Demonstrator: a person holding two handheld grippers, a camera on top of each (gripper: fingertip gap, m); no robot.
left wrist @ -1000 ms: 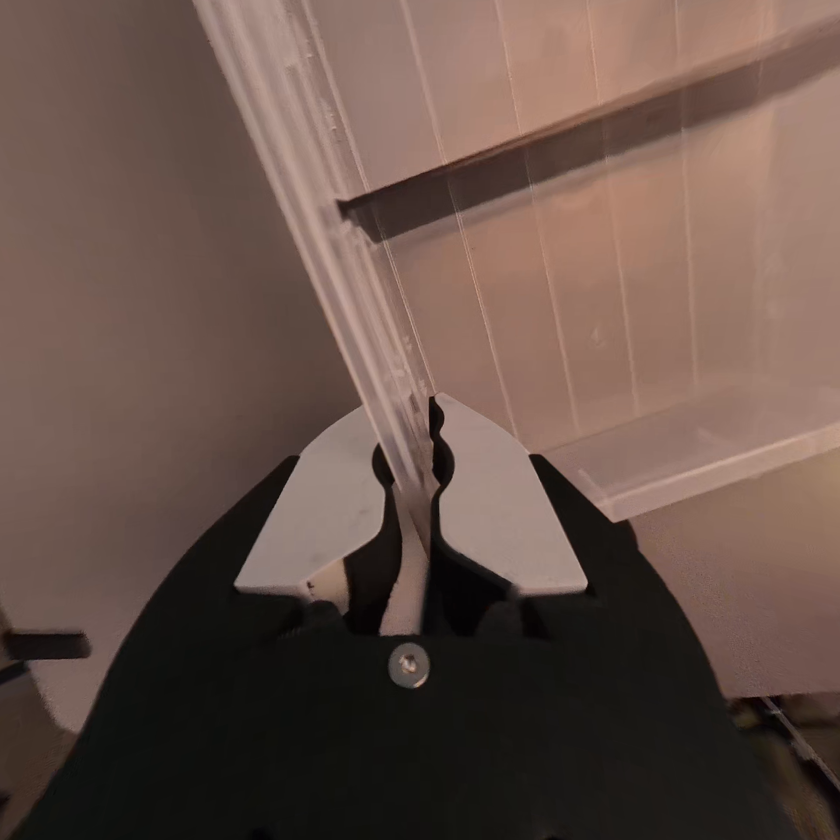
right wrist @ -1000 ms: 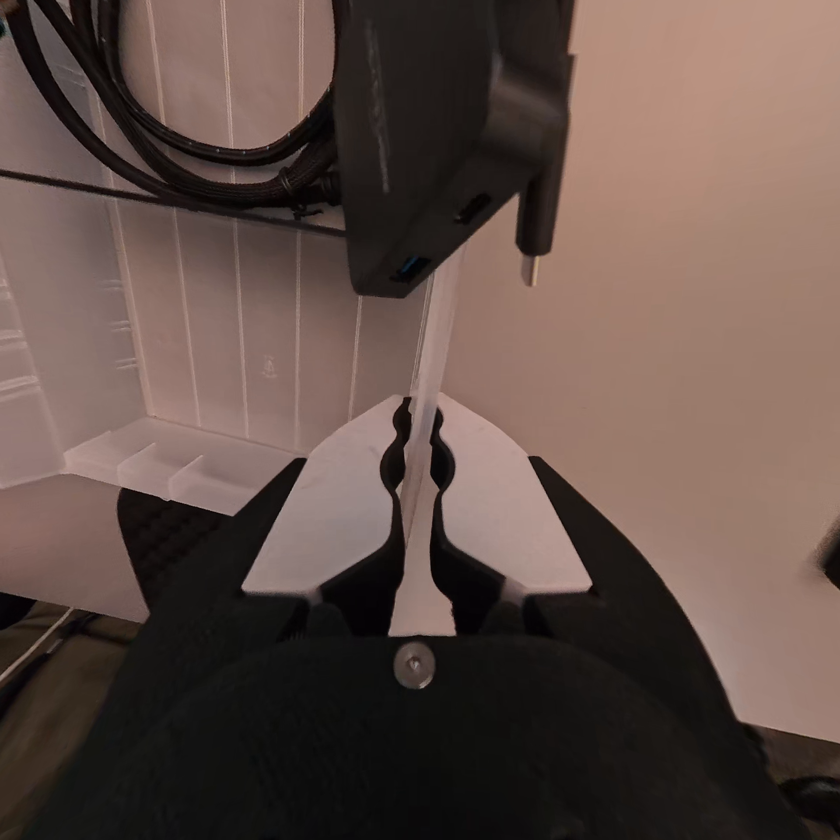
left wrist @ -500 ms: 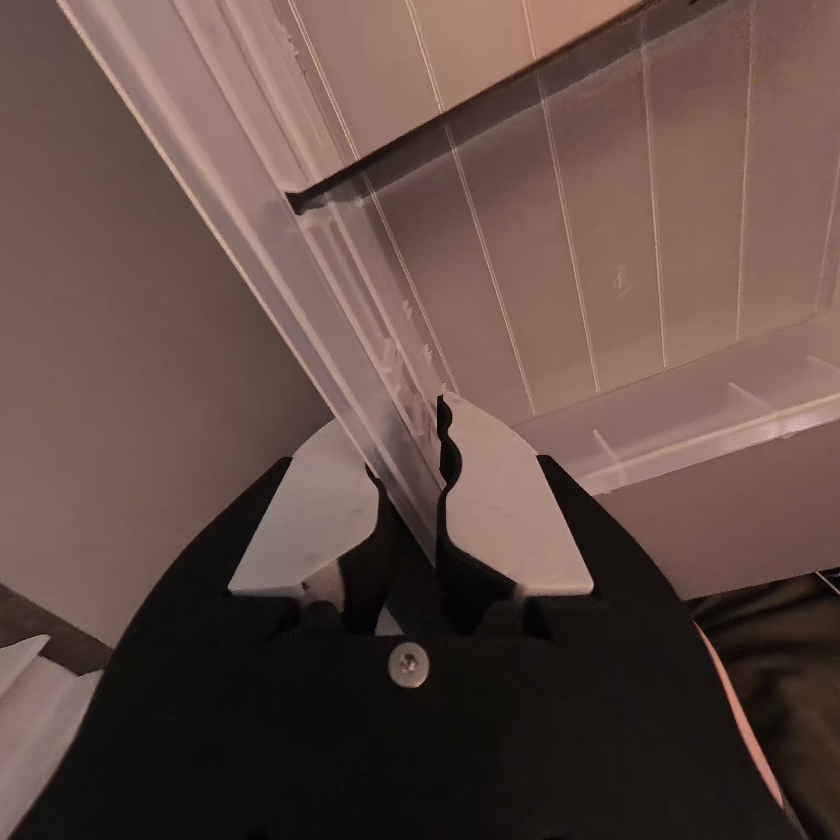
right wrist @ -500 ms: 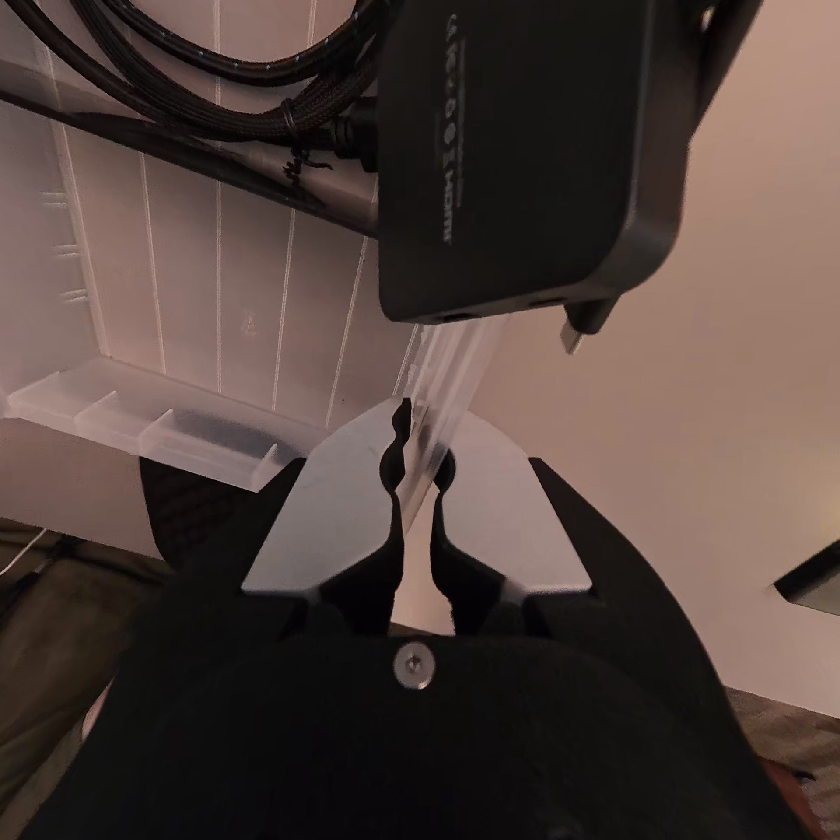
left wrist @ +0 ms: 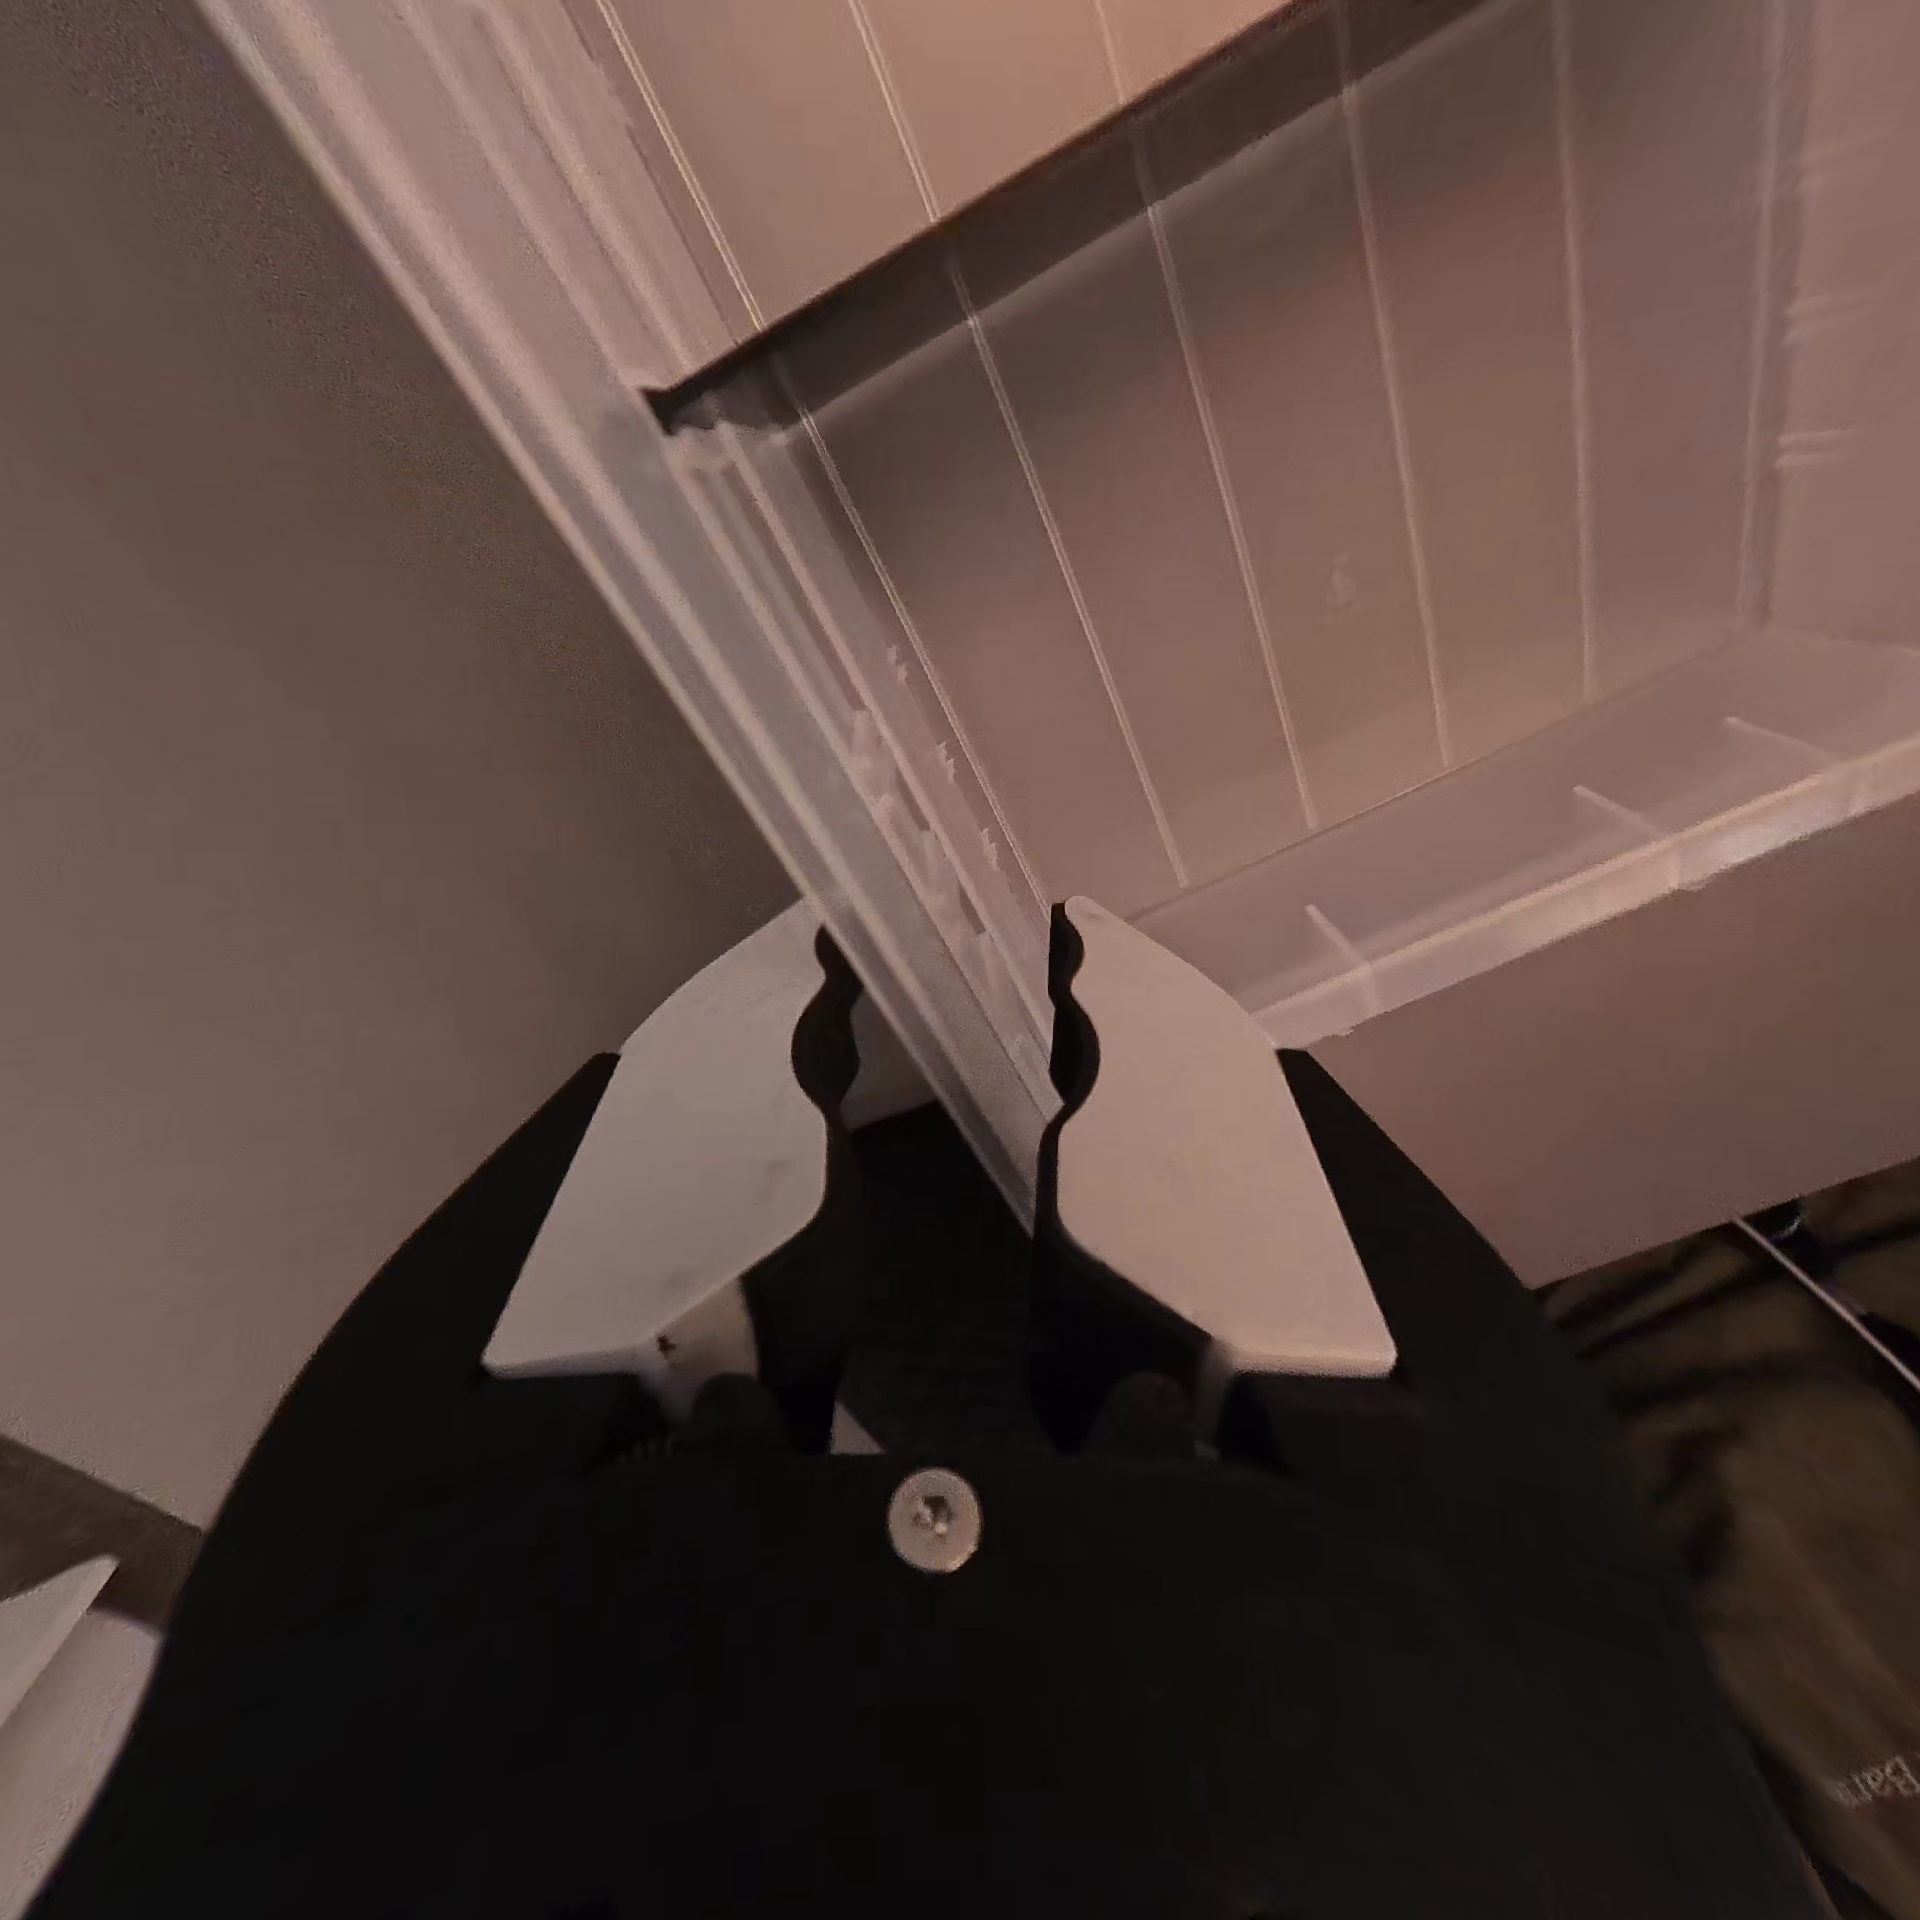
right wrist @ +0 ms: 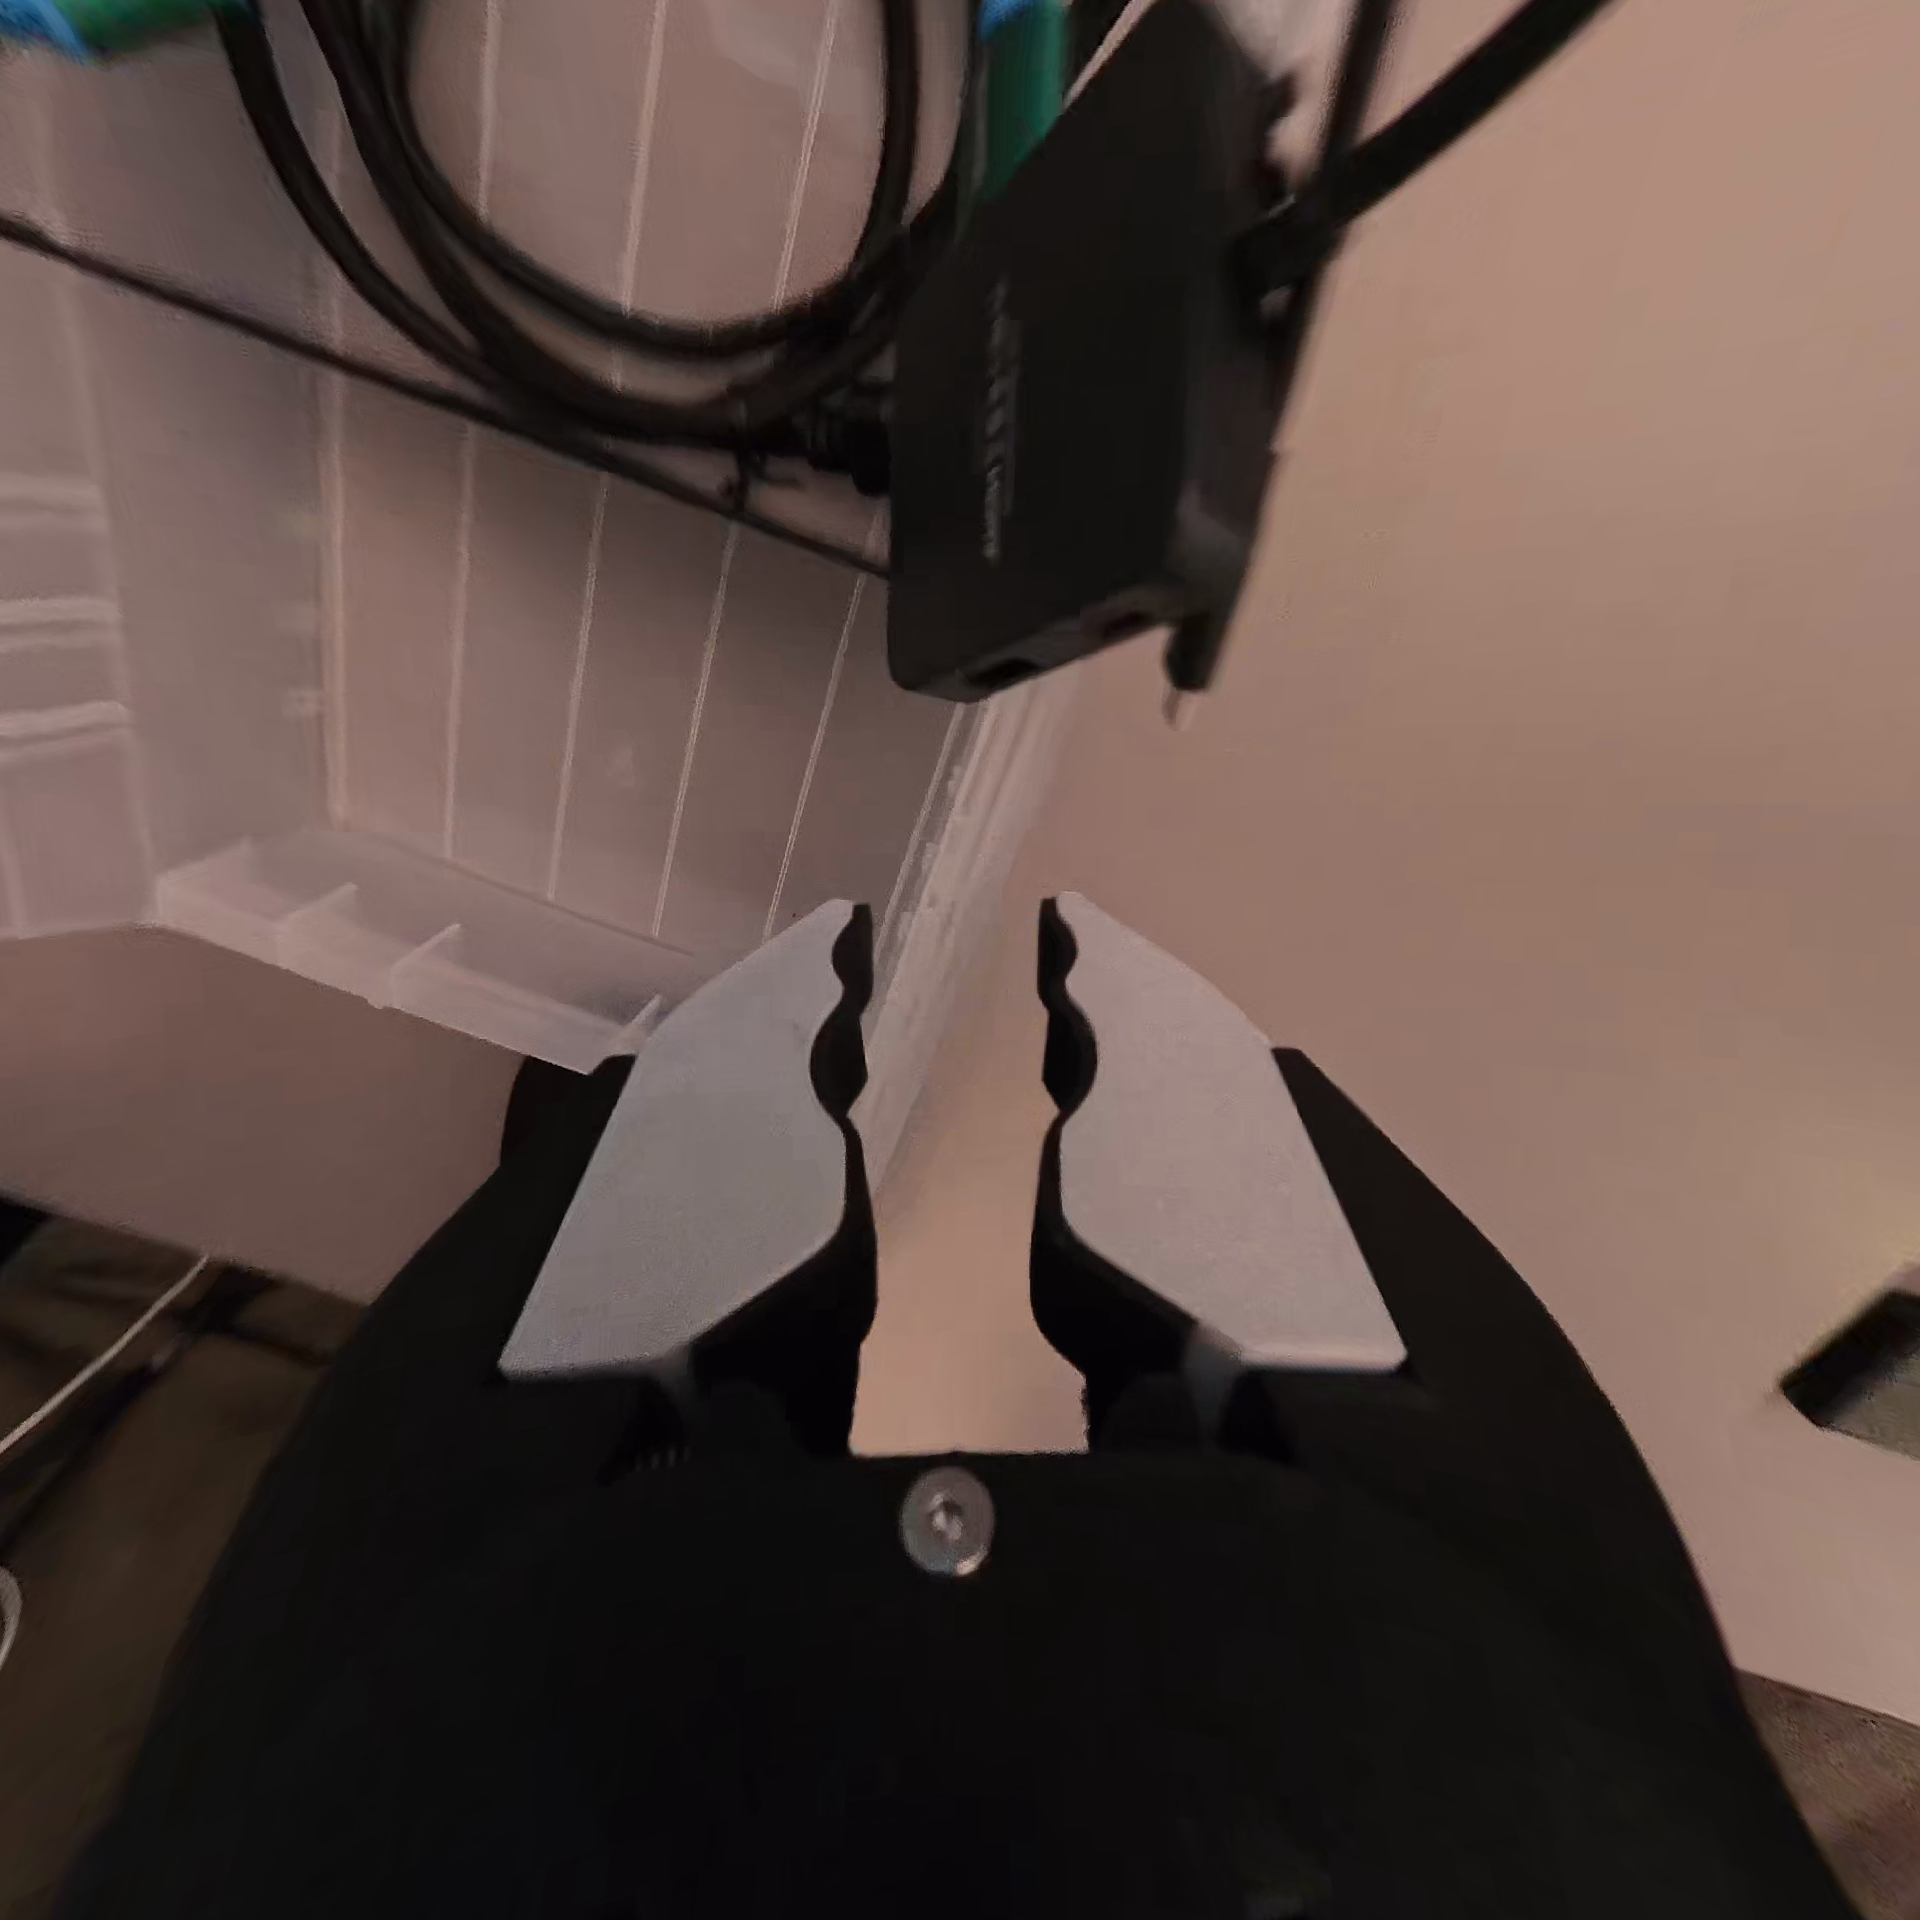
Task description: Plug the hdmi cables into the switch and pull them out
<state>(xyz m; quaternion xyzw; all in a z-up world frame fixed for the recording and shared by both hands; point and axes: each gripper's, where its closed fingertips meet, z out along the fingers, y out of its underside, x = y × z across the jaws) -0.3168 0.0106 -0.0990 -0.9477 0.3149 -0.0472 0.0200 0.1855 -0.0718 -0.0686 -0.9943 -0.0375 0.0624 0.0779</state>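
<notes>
Both tongs, left (left wrist: pixel 940 1023) and right (right wrist: pixel 951 1013), gape around the clear bin's rim (left wrist: pixel 727 582).

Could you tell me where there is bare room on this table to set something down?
The white table is bare right of the clear bin's rim, and again left of the rim. The bin floor near the left gripper is bare. Its far right corner is crowded by the black switch and coiled cables.
</notes>
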